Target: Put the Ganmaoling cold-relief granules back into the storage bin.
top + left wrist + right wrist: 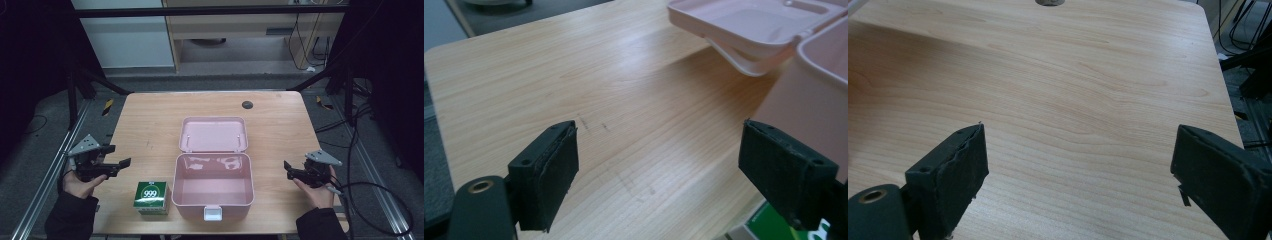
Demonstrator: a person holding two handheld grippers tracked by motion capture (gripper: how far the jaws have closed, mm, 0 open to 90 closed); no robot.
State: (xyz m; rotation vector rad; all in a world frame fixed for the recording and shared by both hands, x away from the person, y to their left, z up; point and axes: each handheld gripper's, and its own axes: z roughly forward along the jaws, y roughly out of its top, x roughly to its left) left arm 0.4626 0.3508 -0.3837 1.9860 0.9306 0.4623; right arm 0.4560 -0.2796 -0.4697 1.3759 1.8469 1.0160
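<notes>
A pink plastic box [212, 187] stands open near the table's front edge, its lid [214, 134] laid back flat behind it. A small green and white carton marked 999 [151, 197] sits just left of the box. My left gripper [116, 157] hovers open at the table's left edge, above and left of the carton, with nothing between its jaws. In the left gripper view the box wall [814, 95] and the lid [754, 30] lie ahead right, and a green carton corner [774, 225] peeks in below. My right gripper [294, 171] is open at the right edge, empty.
A light wooden table [150, 120] carries everything. A dark round cable port [247, 104] sits near its far edge, also at the top of the right gripper view as a cable port [1050, 2]. Cables trail on the floor at right [370, 190].
</notes>
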